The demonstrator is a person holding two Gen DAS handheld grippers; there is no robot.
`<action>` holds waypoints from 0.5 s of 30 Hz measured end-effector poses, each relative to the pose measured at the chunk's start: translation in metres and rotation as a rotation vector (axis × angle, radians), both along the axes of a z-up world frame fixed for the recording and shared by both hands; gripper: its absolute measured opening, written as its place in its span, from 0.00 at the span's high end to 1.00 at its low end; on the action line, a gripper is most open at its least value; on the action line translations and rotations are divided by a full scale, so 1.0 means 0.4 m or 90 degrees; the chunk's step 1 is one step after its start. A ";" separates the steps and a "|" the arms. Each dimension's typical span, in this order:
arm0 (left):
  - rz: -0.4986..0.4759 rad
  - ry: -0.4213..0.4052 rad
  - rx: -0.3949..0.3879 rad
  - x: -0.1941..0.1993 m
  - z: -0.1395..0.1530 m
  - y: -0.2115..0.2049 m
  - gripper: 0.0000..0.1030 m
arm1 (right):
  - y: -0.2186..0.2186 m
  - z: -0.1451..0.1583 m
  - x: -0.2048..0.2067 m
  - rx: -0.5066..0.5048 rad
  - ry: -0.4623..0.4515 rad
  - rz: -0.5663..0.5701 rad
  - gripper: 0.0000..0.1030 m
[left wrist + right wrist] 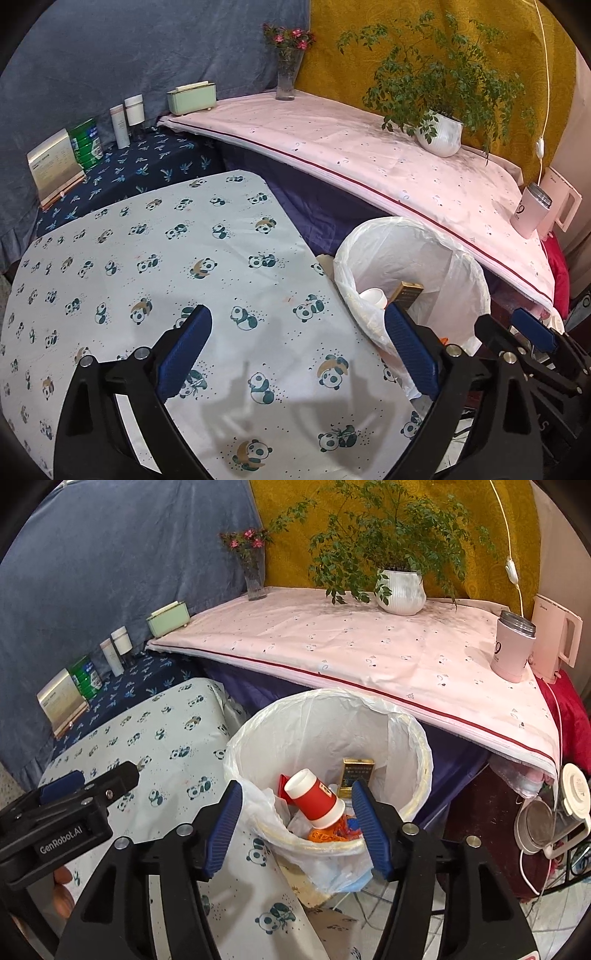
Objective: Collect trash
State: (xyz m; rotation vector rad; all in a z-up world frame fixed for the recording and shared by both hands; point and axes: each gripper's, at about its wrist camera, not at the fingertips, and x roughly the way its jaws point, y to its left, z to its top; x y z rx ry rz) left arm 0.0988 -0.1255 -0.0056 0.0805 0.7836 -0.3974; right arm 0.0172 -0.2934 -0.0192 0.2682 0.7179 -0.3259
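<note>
Lined bin [417,746] w/ cup [317,801], prob. wrappers [332,830]

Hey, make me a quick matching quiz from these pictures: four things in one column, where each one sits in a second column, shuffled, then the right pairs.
Things:
1. red paper cup
2. potted plant
3. green can
4. pink mug

Places:
A. on the dark blue cloth with a leaf print, at the left
B. at the right end of the pink cloth, by the kettle
C. lying tilted inside the trash bin
D. at the back of the pink cloth, against the yellow drape

Pairs: 1-C, 2-D, 3-A, 4-B
</note>
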 end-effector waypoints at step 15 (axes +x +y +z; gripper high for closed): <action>0.026 -0.005 0.030 -0.038 0.010 0.014 0.12 | 0.022 0.022 -0.034 -0.040 0.021 0.000 0.15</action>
